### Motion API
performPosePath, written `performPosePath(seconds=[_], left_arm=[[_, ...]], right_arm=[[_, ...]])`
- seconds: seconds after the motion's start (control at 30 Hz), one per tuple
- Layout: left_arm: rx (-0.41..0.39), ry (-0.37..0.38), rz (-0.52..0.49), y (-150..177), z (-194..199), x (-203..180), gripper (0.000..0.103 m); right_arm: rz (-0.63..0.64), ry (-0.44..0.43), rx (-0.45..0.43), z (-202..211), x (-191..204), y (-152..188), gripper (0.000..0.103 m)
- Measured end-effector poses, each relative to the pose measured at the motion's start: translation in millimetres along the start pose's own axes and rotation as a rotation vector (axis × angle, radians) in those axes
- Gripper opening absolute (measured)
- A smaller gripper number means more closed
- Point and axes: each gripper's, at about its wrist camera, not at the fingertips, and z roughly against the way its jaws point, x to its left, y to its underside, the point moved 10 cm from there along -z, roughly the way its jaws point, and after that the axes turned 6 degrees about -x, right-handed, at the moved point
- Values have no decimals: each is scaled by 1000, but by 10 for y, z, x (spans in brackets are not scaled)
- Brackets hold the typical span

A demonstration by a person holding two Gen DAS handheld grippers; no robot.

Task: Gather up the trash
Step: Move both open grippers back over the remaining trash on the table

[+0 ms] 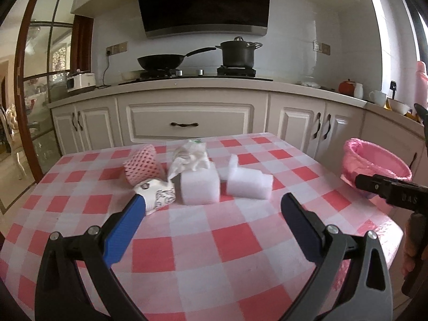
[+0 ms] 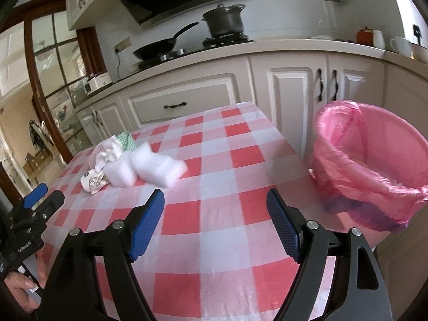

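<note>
- Kitchen cabinets stand behind a checked table (image 1: 214, 240) with the trash clustered at its far centre.
- Foam blocks (image 1: 200, 187), crumpled tissue (image 1: 191, 157) and a pink net sleeve (image 1: 143, 164) look light, soft and crushable.
- Left gripper (image 1: 214, 208) gapes wide and empty, the pile at its twelve o'clock.
- Right gripper (image 2: 215, 208) is likewise wide and empty, with the pink-lined bin (image 2: 374, 165) at two o'clock.
- Pinch each block across its flat sides, gently.

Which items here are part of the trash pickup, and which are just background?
Job:
- pink foam net
- crumpled tissue
- printed paper wad
- white foam block
- bent foam sheet
- pink-lined bin

Background:
- wok
- pot
- rice cooker
- mugs
</note>
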Motion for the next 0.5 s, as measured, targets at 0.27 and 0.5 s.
performPosePath(seconds=[0.27,0.5], left_arm=[[-3,-129,-49,-88,-82,441,98],[57,-216,5,-38,-211,892,98]], right_arm=[[209,-62,69,-487,525,-15,84],[284,-106,144,-1121,857,-27,84]])
